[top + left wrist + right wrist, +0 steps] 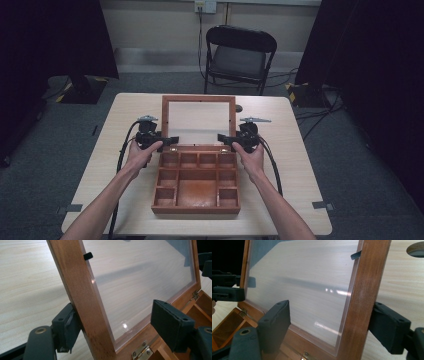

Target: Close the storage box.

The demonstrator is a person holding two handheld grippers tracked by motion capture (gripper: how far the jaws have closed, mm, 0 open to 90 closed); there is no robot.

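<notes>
We see a wooden box (196, 182) standing at the middle of the table (300, 165), its compartments open toward us and its lid (199, 120) swung up at the far side on small metal hinges (141, 352). The lid is a wooden frame around a clear pane (140, 277).

Both forearms come in from the near edge and angle inward. The left hand (141, 154) holds the left gripper (172, 140) level, pointing right at the lid's left frame rail (82, 302). In the left gripper view the rail stands between the jaws: one pad (66, 327) lies against the rail's outer face, while the other pad (171, 323) stands off from the pane, so the jaws straddle the rail without clamping it.

The right hand (250, 156) mirrors this, holding the right gripper (222, 139) level and pointing left at the lid's right frame rail (362, 302). In the right gripper view its jaws sit on either side of the rail; the outer pad (388, 326) appears just beside the wood, the inner pad (275, 325) clear of the pane, so this gripper too is apart.

Beyond the table's far edge stands a black folding chair (239, 55).
</notes>
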